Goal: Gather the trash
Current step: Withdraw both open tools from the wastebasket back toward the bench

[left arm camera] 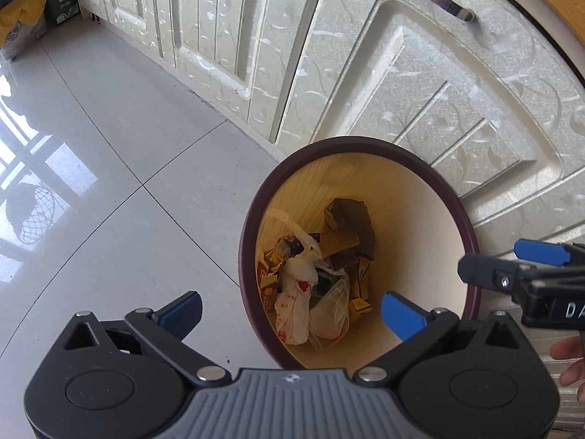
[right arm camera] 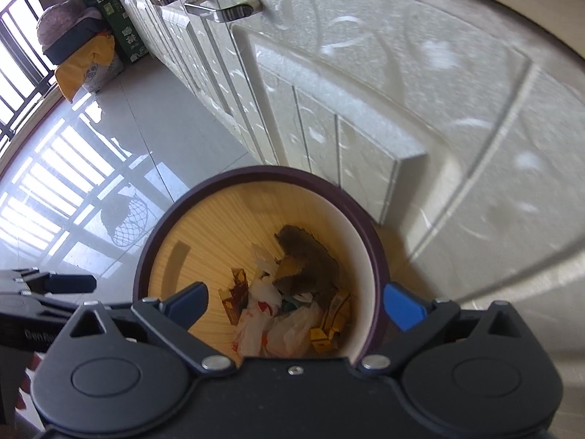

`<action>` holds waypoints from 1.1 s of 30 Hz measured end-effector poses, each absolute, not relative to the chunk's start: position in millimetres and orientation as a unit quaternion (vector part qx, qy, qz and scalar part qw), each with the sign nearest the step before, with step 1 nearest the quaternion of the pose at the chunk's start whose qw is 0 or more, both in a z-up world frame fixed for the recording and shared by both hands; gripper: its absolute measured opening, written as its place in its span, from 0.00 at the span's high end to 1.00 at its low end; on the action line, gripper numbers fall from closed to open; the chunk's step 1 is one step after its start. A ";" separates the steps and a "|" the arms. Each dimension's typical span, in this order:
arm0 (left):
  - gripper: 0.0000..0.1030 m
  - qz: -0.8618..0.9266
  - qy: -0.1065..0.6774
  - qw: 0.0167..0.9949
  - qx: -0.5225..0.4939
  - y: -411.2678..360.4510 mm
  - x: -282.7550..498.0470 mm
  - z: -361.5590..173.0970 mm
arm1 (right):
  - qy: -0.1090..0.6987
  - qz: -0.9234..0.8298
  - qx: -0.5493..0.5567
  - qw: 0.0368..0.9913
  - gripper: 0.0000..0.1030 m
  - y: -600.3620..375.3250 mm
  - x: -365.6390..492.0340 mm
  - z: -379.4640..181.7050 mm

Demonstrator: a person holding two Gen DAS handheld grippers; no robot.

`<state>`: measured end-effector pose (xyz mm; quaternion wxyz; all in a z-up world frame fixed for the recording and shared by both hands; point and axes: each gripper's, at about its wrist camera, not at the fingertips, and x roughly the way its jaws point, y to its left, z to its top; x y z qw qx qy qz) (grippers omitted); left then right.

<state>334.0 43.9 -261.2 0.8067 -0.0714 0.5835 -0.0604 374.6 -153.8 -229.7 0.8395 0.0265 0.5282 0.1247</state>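
Observation:
A round trash bin with a dark purple rim [left arm camera: 256,197] and yellow inside stands on the floor against the cabinets; it also shows in the right wrist view [right arm camera: 376,252]. Inside lie white plastic bags [left arm camera: 296,303], torn brown cardboard [left arm camera: 351,226] and small yellow boxes [left arm camera: 360,305]; the bags [right arm camera: 263,322] and cardboard [right arm camera: 307,256] show in the right view too. My left gripper [left arm camera: 290,309] is open and empty above the bin's near rim. My right gripper [right arm camera: 296,305] is open and empty above the bin; it shows at the right of the left view [left arm camera: 512,263].
Cream embossed cabinet doors [left arm camera: 420,73] with metal handles [right arm camera: 223,9] stand right behind the bin. Glossy grey floor tiles [left arm camera: 128,146] stretch to the left. A yellow sack [right arm camera: 87,66] and a green carton [right arm camera: 124,33] stand at the far end by a barred window.

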 end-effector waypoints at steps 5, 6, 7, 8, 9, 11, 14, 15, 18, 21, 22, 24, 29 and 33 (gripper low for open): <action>0.00 -0.058 0.581 0.808 -0.076 46.5 325.8 -247.5 | 0.530 0.115 0.029 0.839 0.00 -160.8 360.3 -223.0; 0.00 -0.058 0.580 0.809 -0.078 47.2 324.1 -244.7 | 0.529 0.113 0.029 0.840 0.00 -163.1 357.5 -220.2; 0.00 -0.058 0.579 0.810 -0.078 47.6 322.1 -241.7 | 0.528 0.112 0.029 0.841 0.00 -164.4 355.1 -217.6; 0.00 -0.057 0.577 0.811 -0.078 47.9 320.2 -238.6 | 0.527 0.110 0.030 0.842 0.00 -165.5 352.5 -214.8; 0.00 -0.056 0.575 0.813 -0.077 48.3 318.4 -235.3 | 0.526 0.108 0.030 0.843 0.00 -166.5 349.9 -211.4; 0.00 -0.055 0.570 0.816 -0.074 48.5 314.4 -228.3 | 0.523 0.107 0.027 0.845 0.00 -167.3 344.2 -204.9; 0.00 -0.058 0.565 0.820 -0.072 47.6 307.6 -219.0 | 0.519 0.107 0.023 0.848 0.00 -167.7 335.6 -196.4; 0.00 -0.060 0.564 0.820 -0.072 47.6 305.1 -216.3 | 0.518 0.107 0.022 0.848 0.00 -167.5 332.0 -193.6; 0.00 -0.060 0.559 0.824 -0.070 47.1 295.4 -207.4 | 0.514 0.106 0.019 0.851 0.00 -168.0 320.2 -185.5; 0.00 -0.059 0.553 0.828 -0.066 47.3 285.2 -198.5 | 0.511 0.103 0.018 0.853 0.00 -170.3 308.7 -178.2; 0.00 -0.058 0.551 0.830 -0.064 47.6 281.9 -195.4 | 0.509 0.101 0.018 0.855 0.00 -171.5 304.6 -175.5; 0.00 -0.057 0.546 0.833 -0.061 48.5 275.0 -188.8 | 0.505 0.096 0.017 0.857 0.00 -173.8 297.1 -169.4; 0.00 -0.055 0.536 0.841 -0.057 50.2 261.5 -175.1 | 0.494 0.088 0.014 0.865 0.00 -180.6 281.0 -155.7; 0.00 -0.056 0.526 0.847 -0.056 50.8 252.8 -164.1 | 0.486 0.083 0.016 0.870 0.00 -186.7 270.4 -145.5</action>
